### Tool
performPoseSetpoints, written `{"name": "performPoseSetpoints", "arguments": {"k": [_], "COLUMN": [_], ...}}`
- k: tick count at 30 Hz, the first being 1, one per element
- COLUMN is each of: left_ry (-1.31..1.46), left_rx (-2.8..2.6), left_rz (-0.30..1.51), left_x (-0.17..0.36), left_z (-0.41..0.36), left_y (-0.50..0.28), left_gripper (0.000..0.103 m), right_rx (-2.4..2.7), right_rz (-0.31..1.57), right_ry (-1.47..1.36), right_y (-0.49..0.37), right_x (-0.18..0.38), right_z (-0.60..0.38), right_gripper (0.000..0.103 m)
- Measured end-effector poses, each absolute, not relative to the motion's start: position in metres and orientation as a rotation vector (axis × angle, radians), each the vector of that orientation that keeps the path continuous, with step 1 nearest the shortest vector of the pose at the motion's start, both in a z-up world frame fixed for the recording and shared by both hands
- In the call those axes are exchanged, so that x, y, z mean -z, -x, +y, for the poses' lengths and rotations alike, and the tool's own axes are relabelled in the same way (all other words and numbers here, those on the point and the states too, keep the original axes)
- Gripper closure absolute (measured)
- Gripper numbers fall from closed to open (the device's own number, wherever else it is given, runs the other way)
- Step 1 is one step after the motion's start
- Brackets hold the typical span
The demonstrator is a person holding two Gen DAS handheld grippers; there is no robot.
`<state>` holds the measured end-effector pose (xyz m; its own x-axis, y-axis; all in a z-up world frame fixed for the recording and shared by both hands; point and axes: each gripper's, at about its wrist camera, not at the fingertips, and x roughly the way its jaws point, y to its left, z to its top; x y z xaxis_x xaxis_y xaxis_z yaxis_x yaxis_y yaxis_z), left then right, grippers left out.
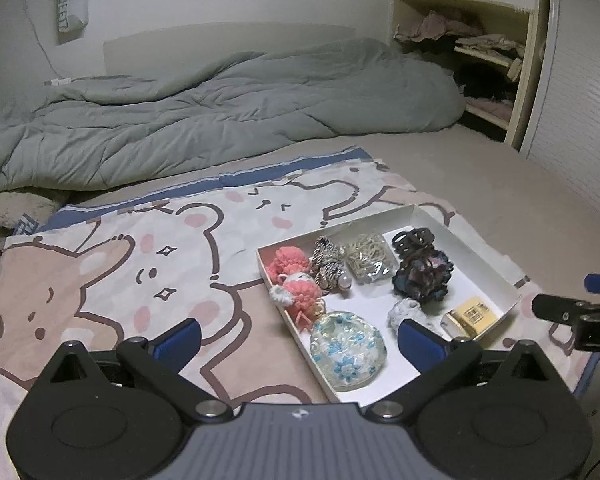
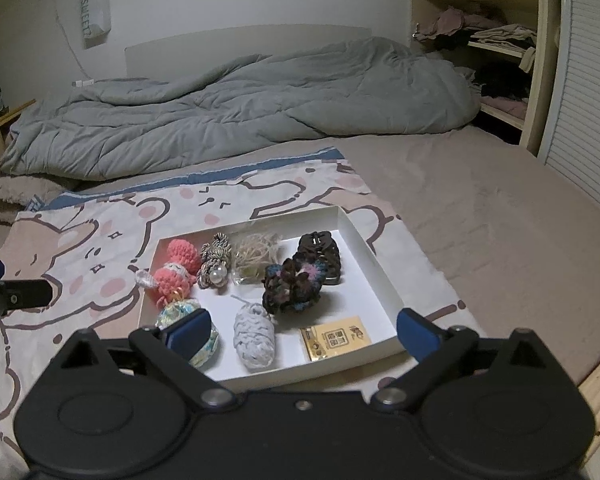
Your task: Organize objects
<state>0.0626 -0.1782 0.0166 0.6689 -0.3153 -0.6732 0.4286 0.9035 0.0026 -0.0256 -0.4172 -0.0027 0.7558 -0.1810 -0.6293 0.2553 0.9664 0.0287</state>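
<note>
Left gripper [image 1: 298, 338]: tilted down over the near left corner of the box [image 1: 466, 250], fingers [image 1: 180, 338] spread wide, nothing between them.
Right gripper [image 2: 304, 334]: angled down at the box's near edge — fingers apart, empty.
Box: white, on a bear-print cloth [image 1: 112, 264] on the bed.
Contents: pink crochet toys [image 2: 176, 266], dark scrunchie [image 2: 292, 286], hair claw [image 2: 320, 254], white knit piece [image 2: 254, 338], a yellow packet [image 2: 334, 340] — possibly a card.

Each tool [image 2: 302, 332] is black with blue fingertips [image 2: 416, 334], silver pivot screws, and seemingly a grey grooved centre plate.
</note>
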Motion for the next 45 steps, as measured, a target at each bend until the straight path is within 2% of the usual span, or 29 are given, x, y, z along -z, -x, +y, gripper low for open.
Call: {"name": "performPoseSetpoints", "arguments": {"k": [45], "left_ry": [-0.186], "left_rx": [0.395], "left_rz": [0.753], "left_x": [-0.009], "left_z": [-0.181], "left_y": [-0.064], "left_gripper": [0.0], "right_rx": [0.24], "right_rz": [0.69], "right_ry": [-0.082], "right_y": [0.026], "right_x": [0.003], "right_z": [-0.405], "right_gripper": [0.003]}}
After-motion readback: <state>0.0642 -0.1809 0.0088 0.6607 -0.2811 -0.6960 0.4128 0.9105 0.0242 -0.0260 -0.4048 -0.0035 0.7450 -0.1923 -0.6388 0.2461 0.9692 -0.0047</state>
